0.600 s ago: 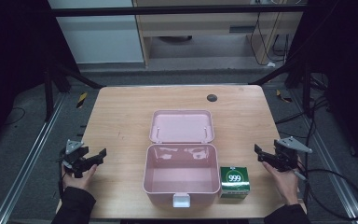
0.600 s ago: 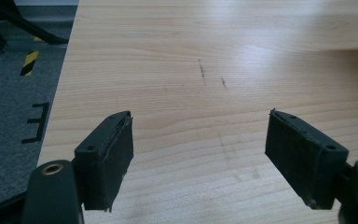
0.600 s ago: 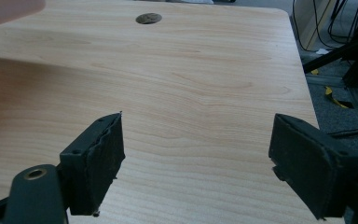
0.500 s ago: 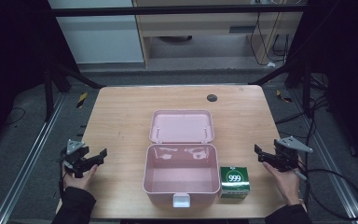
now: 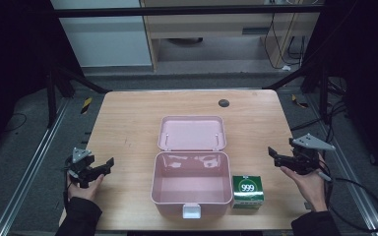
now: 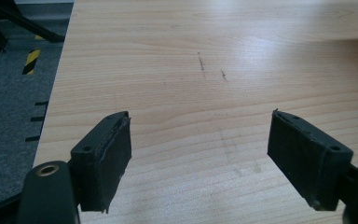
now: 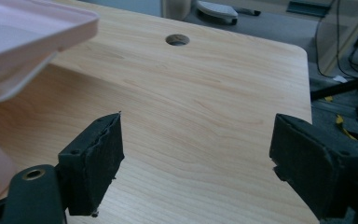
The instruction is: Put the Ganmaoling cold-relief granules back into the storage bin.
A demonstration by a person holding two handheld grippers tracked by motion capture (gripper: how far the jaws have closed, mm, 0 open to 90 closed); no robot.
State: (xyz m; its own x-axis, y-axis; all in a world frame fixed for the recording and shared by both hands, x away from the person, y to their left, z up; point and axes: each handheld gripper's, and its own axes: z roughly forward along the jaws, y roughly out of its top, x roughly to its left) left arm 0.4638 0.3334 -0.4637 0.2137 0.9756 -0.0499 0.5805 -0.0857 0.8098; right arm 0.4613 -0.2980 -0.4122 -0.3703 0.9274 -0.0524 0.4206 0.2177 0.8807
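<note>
Left hand-held gripper (image 5: 96, 167) sits at 9 o'clock off the box, low over the bench (image 5: 128, 123) near its left edge, jaws spread wide, nothing between them; the left gripper view confirms bare wood ahead. Pink storage box (image 5: 191, 183) is at centre, lid (image 5: 192, 132) swung open and lying back toward 12 o'clock, tub looks empty from above. Green carton marked 999 (image 5: 247, 191) stands just beside the box's right wall, at roughly 3 o'clock from the tub, near the front edge. Right hand-held gripper (image 5: 281, 157) hovers at about 1 o'clock from the carton, apart from it, jaws released and empty; the right gripper view looks across the bench with the lid's rim (image 7: 37, 28) at upper left and the cable hole (image 7: 177, 39) beyond. My read: we're at the start, both hands parked, nothing grasped yet; the job looks like loading the carton into the box. Next move as I see it: swing the right one down toward 7 o'clock, straddle the carton across its narrow faces, clamp, lift clear of the box wall, lower into the tub. Left may need to steady the box.
</note>
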